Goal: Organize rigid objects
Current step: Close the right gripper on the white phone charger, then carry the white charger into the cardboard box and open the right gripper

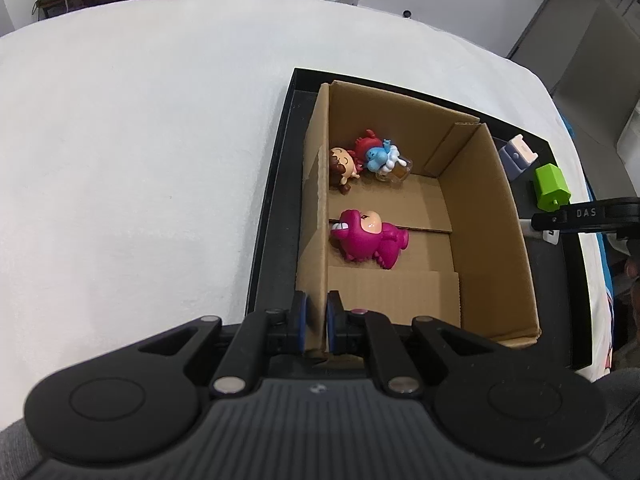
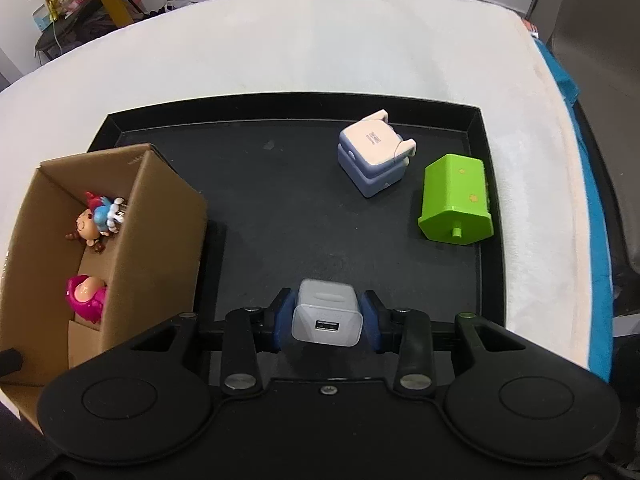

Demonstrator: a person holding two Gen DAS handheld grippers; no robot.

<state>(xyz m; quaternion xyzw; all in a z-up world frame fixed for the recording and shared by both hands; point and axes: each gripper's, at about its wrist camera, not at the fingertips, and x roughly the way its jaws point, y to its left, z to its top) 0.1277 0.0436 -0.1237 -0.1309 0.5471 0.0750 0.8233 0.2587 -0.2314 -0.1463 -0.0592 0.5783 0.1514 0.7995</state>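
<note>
On the white-covered counter point(image 2: 320, 48) lies a black tray point(image 2: 280, 216), and a brown cardboard box point(image 1: 496, 216) stands open in the tray's left part. Against the box's far left wall lie 3 small figures in a cluster: a brown-haired doll point(image 1: 343, 168), a red figure point(image 1: 366, 142) and a blue figure point(image 1: 378, 158), all touching. Nearer the camera, apart from that cluster, a magenta dinosaur toy point(image 1: 368, 242) lies on its side on the box floor.

On the bare tray to the right of the box, a green house-shaped block point(image 2: 456, 204) lies tipped over close to the tray's right rim, and a lavender and cream cube toy point(image 2: 374, 158) sits just beside it on the left, not touching.

The left gripper point(image 1: 316, 322) is pinched narrow on the box's near left wall, 1 blue pad on each side of the cardboard. The right gripper point(image 2: 327, 322) holds a white USB charger point(image 2: 327, 312) between its blue pads, USB port facing the camera, at the tray's near edge; whether it rests on the tray cannot be told.
</note>
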